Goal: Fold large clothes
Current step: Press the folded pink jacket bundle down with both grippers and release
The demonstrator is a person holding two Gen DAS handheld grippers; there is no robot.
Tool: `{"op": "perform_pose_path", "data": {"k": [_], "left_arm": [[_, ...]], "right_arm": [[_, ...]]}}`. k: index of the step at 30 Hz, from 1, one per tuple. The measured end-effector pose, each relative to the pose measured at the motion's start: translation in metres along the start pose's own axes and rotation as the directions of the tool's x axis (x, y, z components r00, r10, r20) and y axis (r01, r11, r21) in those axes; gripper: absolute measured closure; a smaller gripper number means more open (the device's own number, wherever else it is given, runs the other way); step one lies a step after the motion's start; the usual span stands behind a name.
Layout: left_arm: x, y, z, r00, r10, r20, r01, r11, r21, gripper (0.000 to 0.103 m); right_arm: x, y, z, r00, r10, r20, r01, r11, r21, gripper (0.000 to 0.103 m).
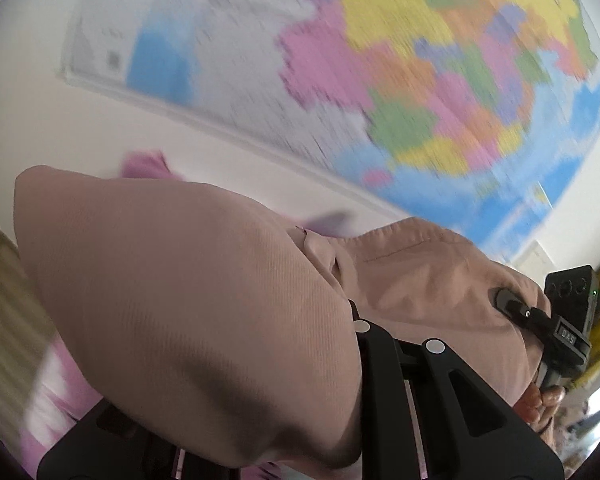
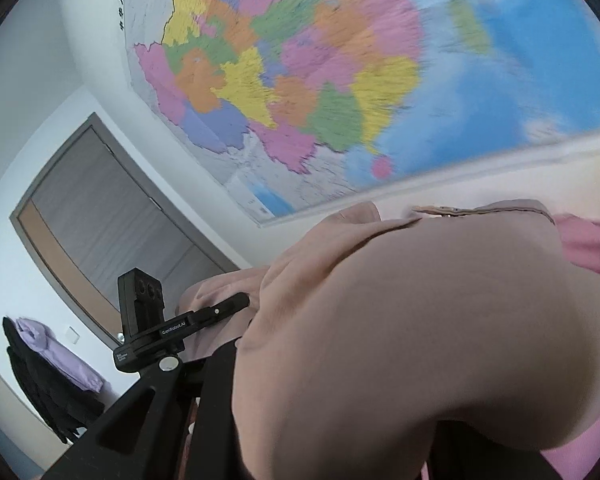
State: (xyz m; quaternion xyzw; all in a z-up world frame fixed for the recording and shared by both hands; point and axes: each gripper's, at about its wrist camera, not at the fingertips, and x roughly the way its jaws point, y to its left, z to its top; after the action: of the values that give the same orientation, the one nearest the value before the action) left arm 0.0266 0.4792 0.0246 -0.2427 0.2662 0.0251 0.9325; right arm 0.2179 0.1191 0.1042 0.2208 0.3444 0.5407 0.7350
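Observation:
A large dusty-pink garment hangs bunched in front of both cameras, lifted into the air. My left gripper is shut on a fold of it, and the cloth drapes over and hides its fingertips. In the same view my right gripper pinches the garment's far edge near a stitched hem, with a hand behind it. In the right wrist view the garment fills the lower right. My right gripper is shut on it under the drape. My left gripper grips the cloth further left.
A big coloured wall map hangs behind, blurred by motion. A grey door stands at the left, with dark and lilac clothes hanging beside it. Pink fabric lies below the garment.

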Motion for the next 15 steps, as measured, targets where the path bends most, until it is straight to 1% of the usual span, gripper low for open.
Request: {"op": "perform_pose_path", "data": {"k": [4, 6, 9, 11, 12, 13, 15], "left_arm": [[-0.010, 0.031, 0.030, 0.994, 0.070, 0.081, -0.068, 0.997, -0.026, 0.088], [-0.014, 0.056, 0.041, 0.989, 0.097, 0.114, -0.091, 0.994, -0.059, 0.088], [-0.010, 0.094, 0.040, 0.979, 0.150, 0.137, -0.139, 0.987, -0.087, 0.088], [0.004, 0.123, 0.031, 0.980, 0.170, 0.105, -0.155, 0.979, -0.135, 0.088], [0.016, 0.144, 0.019, 0.980, 0.188, 0.073, -0.174, 0.971, -0.163, 0.088], [0.026, 0.157, 0.012, 0.978, 0.203, 0.041, -0.192, 0.963, -0.187, 0.088], [0.049, 0.190, -0.011, 0.971, 0.232, -0.051, -0.237, 0.942, -0.239, 0.087]], "right_arm": [[0.050, 0.010, 0.021, 0.999, 0.054, -0.001, -0.054, 0.998, -0.014, 0.087], [0.075, 0.013, 0.024, 0.997, 0.082, -0.006, -0.082, 0.997, -0.011, 0.087], [0.120, 0.011, 0.016, 0.994, 0.101, -0.050, -0.102, 0.995, -0.006, 0.087], [0.152, 0.004, 0.001, 0.992, 0.068, -0.109, -0.070, 0.997, -0.012, 0.087], [0.168, -0.004, -0.010, 0.986, 0.063, -0.152, -0.063, 0.998, 0.006, 0.087], [0.179, -0.010, -0.018, 0.982, 0.052, -0.184, -0.049, 0.999, 0.020, 0.087], [0.200, -0.025, -0.042, 0.964, 0.018, -0.266, -0.009, 0.999, 0.033, 0.085]]}}
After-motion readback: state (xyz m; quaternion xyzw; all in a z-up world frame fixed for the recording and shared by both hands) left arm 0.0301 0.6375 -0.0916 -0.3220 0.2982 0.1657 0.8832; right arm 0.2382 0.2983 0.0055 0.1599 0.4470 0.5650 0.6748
